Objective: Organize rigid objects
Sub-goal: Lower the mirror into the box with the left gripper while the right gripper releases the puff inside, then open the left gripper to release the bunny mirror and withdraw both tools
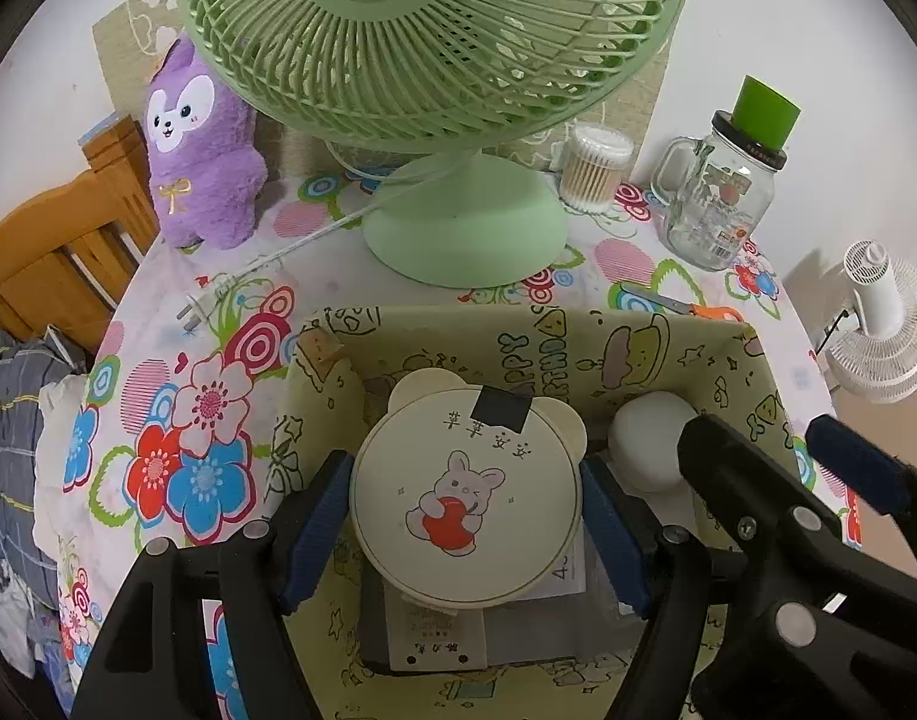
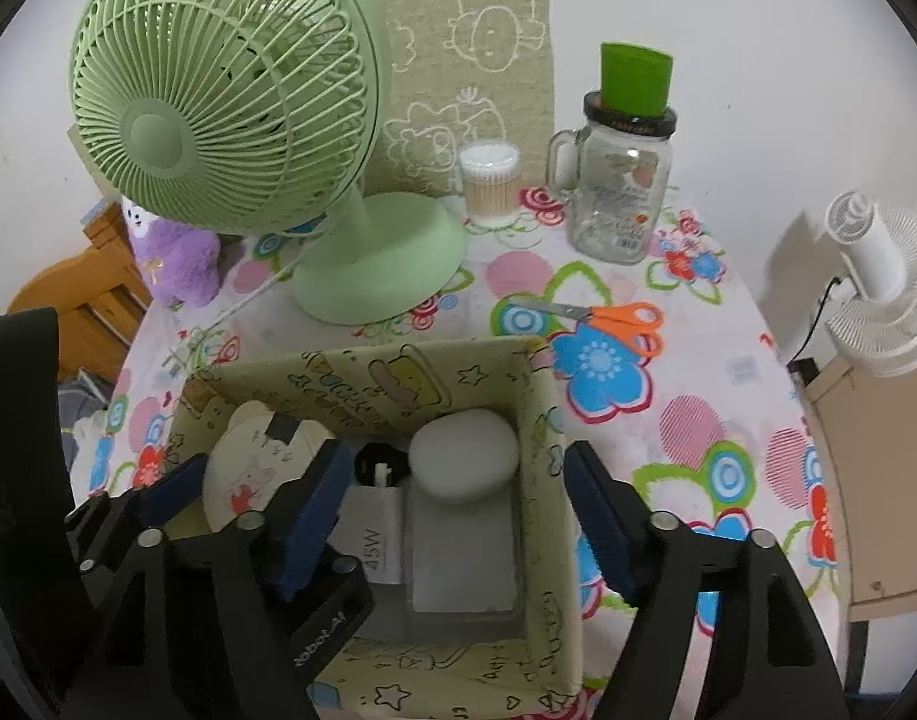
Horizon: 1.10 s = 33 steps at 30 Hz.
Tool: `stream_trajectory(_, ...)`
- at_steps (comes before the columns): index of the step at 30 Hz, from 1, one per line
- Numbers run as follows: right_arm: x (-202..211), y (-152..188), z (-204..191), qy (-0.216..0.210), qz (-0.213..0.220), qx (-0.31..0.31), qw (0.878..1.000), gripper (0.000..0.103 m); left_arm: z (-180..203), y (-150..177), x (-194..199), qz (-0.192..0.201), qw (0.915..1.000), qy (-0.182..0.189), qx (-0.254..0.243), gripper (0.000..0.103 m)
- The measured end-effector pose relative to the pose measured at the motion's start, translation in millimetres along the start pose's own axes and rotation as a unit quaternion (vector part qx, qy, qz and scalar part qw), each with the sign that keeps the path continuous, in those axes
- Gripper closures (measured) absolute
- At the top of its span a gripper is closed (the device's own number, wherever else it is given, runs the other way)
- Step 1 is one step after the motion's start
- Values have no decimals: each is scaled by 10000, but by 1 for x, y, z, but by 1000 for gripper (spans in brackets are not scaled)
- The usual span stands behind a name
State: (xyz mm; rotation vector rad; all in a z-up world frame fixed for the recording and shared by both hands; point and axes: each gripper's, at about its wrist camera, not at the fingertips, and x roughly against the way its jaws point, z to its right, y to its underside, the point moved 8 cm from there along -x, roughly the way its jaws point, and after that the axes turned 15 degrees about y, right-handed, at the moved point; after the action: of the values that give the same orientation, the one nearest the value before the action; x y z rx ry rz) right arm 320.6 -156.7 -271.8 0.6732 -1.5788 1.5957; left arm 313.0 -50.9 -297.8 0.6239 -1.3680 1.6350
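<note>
A cream round case with bear ears and a bunny picture (image 1: 464, 498) sits low inside the yellow cartoon-print box (image 1: 518, 336). My left gripper (image 1: 464, 531) is shut on it, one blue pad against each side. Beside it in the box lies a white rounded object (image 2: 464, 456), above a white charger marked 45W (image 2: 377, 546) and a grey flat pack (image 2: 464, 552). My right gripper (image 2: 458, 516) stands open astride the box's right wall (image 2: 542, 480), one finger inside and one outside, holding nothing. In the left wrist view the right gripper's fingers (image 1: 734, 468) reach in from the right.
Behind the box on the flowered tablecloth stand a green desk fan (image 2: 374, 252) with its cord and plug (image 1: 200, 306), a purple plush (image 1: 200, 168), a tub of cotton swabs (image 2: 488, 186) and a glass jar mug topped by a green cup (image 2: 620, 198). Orange scissors (image 2: 626, 318) lie right of the box.
</note>
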Motion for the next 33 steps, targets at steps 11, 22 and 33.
stream_trajectory(11, -3, 1, -1, -66, -68, 42, 9999, 20, 10, 4, 8, -79, 9996, 95, -251, 12)
stream_trajectory(22, 18, 12, -12, -235, -36, 101, 9997, 13, 8, 17, 38, -27, 9995, -4, -325, 12)
stream_trajectory(33, 41, 23, -13, -257, 45, 138, 9996, 13, 8, 29, 62, 99, 9995, -27, -306, 12)
